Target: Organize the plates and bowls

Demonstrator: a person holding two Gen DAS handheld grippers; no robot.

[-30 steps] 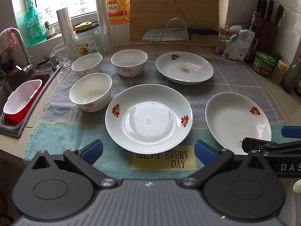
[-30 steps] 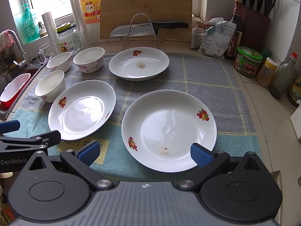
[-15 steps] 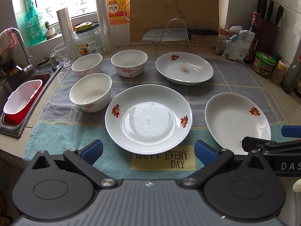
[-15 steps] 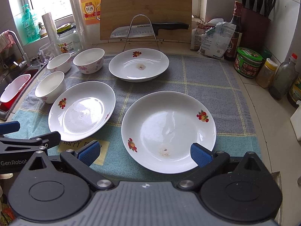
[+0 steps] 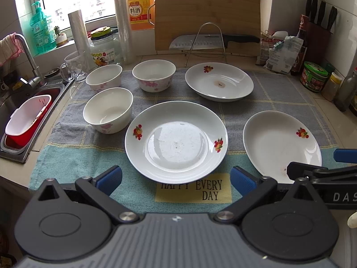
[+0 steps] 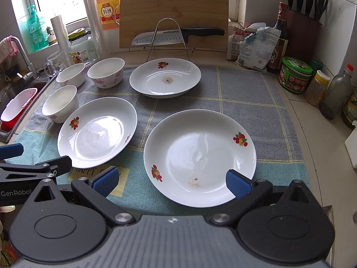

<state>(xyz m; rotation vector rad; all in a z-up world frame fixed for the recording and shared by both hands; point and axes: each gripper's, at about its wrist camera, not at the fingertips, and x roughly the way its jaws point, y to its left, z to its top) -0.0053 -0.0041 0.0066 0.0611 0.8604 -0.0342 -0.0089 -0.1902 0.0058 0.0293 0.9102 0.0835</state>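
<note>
plates (image 6: 199,156) and bowls (image 5: 108,110) lie apart on towel (image 6: 245,93); both grippers (image 5: 176,179) (image 6: 171,182) spread, empty.

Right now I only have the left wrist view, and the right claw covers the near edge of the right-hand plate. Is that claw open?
Observer: Yes, the right claw is open, pads wide apart, holding nothing.
Operator: Anything on the right-hand plate's hidden edge?
Observer: A second fruit decal sits on the right-hand plate, at its near-left rim.
Operator: What's right of the cloth?
Observer: A white object on the counter, cut off by the frame.
</note>
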